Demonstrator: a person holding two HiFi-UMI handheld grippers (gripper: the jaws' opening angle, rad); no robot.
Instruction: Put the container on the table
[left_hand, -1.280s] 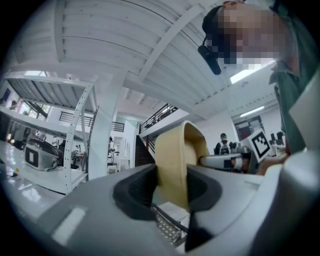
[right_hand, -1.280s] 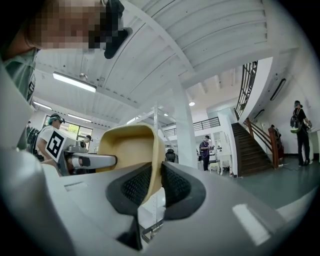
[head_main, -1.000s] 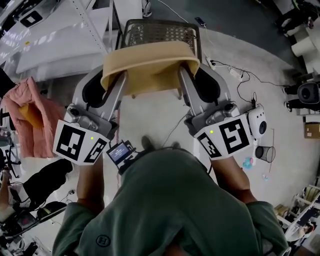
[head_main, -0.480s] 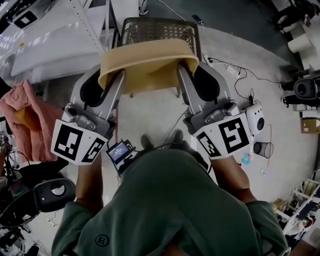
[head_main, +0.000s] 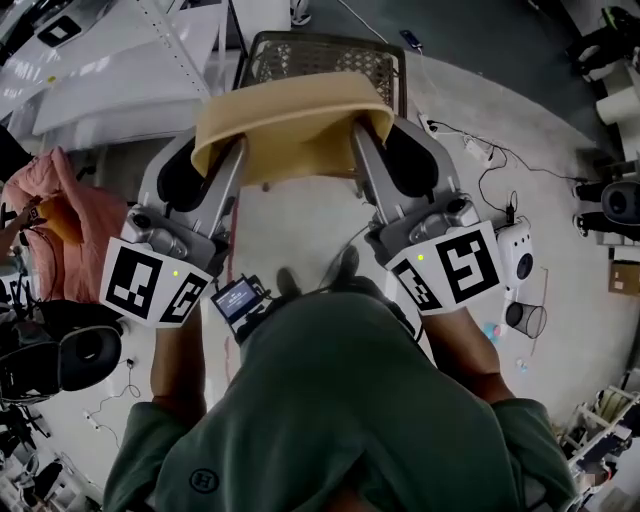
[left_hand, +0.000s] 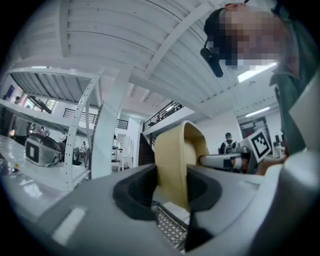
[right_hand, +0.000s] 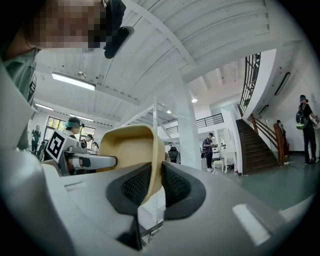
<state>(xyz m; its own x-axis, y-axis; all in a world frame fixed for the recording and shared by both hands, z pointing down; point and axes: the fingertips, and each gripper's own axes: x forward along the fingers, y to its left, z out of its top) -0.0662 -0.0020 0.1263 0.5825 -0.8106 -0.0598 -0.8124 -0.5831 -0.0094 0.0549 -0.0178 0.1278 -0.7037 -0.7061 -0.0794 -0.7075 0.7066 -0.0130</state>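
Observation:
A tan plastic container (head_main: 290, 125) hangs in the air between my two grippers, above a mesh-seat chair (head_main: 325, 55). My left gripper (head_main: 235, 150) is shut on the container's left wall, and the wall (left_hand: 172, 160) fills the gap between its dark pads in the left gripper view. My right gripper (head_main: 358, 140) is shut on the right wall, whose thin edge (right_hand: 150, 165) is pinched between the ribbed pads (right_hand: 175, 185). Each gripper view shows the other gripper across the container. The white table (head_main: 110, 90) lies at the upper left, past the container.
A pink cloth (head_main: 60, 195) hangs at the left and a black office chair (head_main: 60, 360) stands below it. Cables (head_main: 480, 150) trail over the grey floor at the right, near a wire bin (head_main: 527, 318). White shelving posts (left_hand: 80, 135) stand by the table.
Both grippers have carried the container a little to the left, still gripping its walls. The black office chair has come into view at the lower left.

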